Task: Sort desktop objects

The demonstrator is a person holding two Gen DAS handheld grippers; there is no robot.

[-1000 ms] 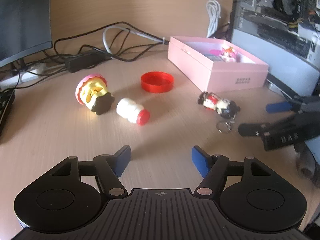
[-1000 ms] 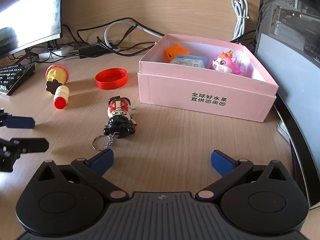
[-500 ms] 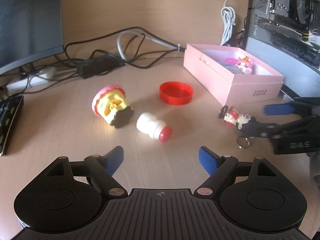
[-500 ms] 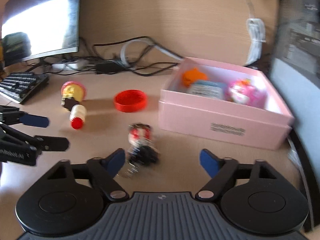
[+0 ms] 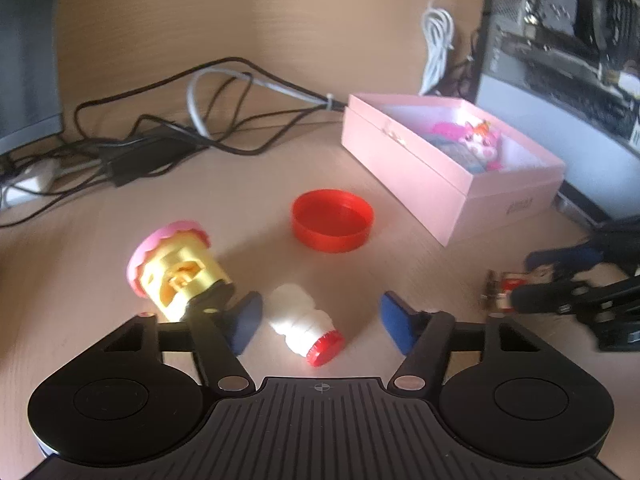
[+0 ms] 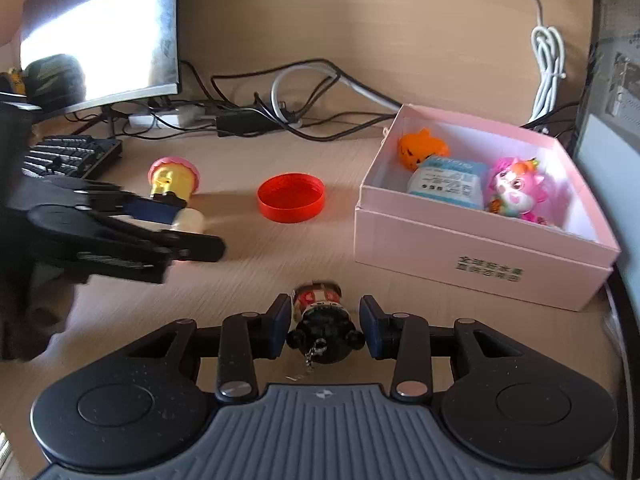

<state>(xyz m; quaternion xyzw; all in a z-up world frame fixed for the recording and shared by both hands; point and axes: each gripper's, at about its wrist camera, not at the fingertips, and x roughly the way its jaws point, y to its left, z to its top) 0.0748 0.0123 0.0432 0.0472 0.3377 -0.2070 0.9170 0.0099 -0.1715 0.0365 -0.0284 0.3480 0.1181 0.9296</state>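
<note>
1. The keychain figure (image 6: 325, 322), red and white on top with a black base and a small chain, lies on the table (image 6: 248, 280) in front of the pink box (image 6: 480, 248), right between the jaws of the right gripper (image 6: 325, 326).
2. Those jaws are closing on it; the blue pads sit just beside its sides, and I cannot tell whether they touch it.
3. The left gripper (image 5: 320, 322) has the small white bottle with the red cap (image 5: 306, 328) lying between its jaws, which are closing too, with clear gaps on both sides.
4. Just beyond its left pad lies a yellow toy with a pink top (image 5: 180, 268), tipped on its side.
5. A red lid (image 5: 332, 220) rests open side up between those toys and the box.
6. Inside the box sit an orange pumpkin toy (image 6: 422, 152), a pale blue packet (image 6: 448, 182) and a pink plush figure (image 6: 516, 192).
7. Tangled cables (image 6: 280, 116), a monitor (image 6: 100, 32) and a keyboard (image 6: 68, 156) stand further back.
</note>
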